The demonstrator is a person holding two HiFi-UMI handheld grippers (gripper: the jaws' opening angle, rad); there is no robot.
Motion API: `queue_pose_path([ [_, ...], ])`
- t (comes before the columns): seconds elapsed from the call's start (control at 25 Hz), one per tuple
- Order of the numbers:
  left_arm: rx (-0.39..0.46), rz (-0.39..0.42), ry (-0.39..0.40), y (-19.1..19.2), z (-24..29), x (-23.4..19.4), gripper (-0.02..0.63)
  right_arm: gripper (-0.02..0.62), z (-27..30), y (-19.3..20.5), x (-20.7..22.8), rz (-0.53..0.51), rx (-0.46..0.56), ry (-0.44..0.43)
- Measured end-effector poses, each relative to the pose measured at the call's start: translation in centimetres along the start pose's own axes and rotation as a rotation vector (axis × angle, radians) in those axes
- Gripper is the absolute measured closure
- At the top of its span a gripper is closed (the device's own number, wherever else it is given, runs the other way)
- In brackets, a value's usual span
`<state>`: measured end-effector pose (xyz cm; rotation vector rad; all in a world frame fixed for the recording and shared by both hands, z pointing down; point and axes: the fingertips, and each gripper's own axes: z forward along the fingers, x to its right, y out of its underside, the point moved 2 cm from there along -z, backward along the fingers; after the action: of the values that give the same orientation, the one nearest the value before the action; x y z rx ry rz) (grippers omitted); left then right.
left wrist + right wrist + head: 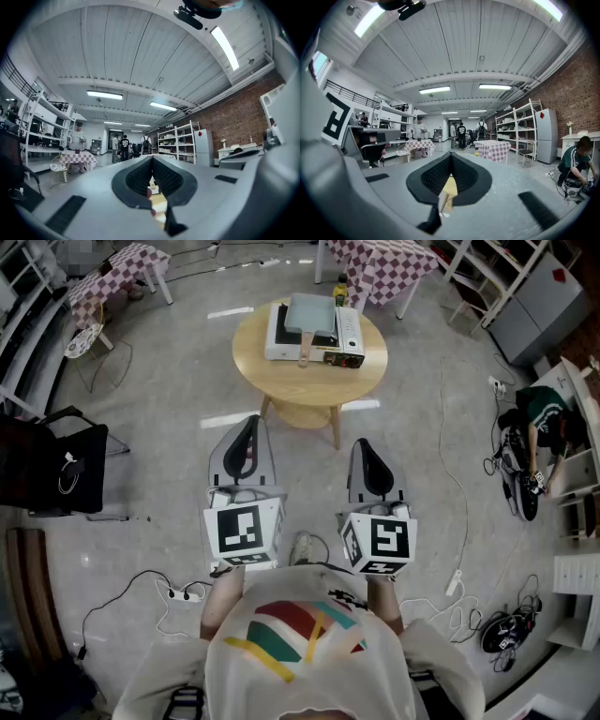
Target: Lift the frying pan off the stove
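The frying pan (311,313) is sitting on top of the stove (277,337), its wooden handle (305,348) reaching over the stove's near edge toward the person. The pan is looking empty: only a bare grey inside is showing. The stove is resting on a round wooden desk (281,390), and 1 small bottle (340,292) is standing just behind the stove's far right corner.

Both grippers are hanging well short of the stove, close to the person's body and over the floor. The left gripper (249,423) is keeping its fingers (136,180) pressed together with nothing between them. The right gripper (362,444) is likewise showing closed fingers (466,178) that are gripping nothing. Only the distant desk is peeking through the gap below the tips.

So the task is standing at its very start, with the approach not yet begun. Judging from this, the next move is calling for 1 gripper to travel to the stove, open its fingers and line them up across the handle before closing and raising the pan clear.
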<state>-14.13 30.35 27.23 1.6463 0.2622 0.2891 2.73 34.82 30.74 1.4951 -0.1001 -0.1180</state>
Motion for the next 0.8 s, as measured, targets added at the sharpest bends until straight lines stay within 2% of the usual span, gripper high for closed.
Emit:
queue_pose_path([
  [0.4, -0.013, 0.017, 0.017, 0.9, 1.0, 0.2, 0.6, 0.604, 1.0, 0.4, -0.1, -0.004, 0.003, -0.023],
  [0.6, -0.066, -0.069, 0.043, 1.5, 2.1, 0.5, 0.6, 0.604, 1.6, 0.2, 0.9, 0.023, 0.019, -0.024],
  [0.8, -0.057, -0.085, 0.018, 1.8, 2.8, 0.3, 0.6, 0.604, 1.9, 0.4, 1.8, 0.028, 0.028, -0.048],
])
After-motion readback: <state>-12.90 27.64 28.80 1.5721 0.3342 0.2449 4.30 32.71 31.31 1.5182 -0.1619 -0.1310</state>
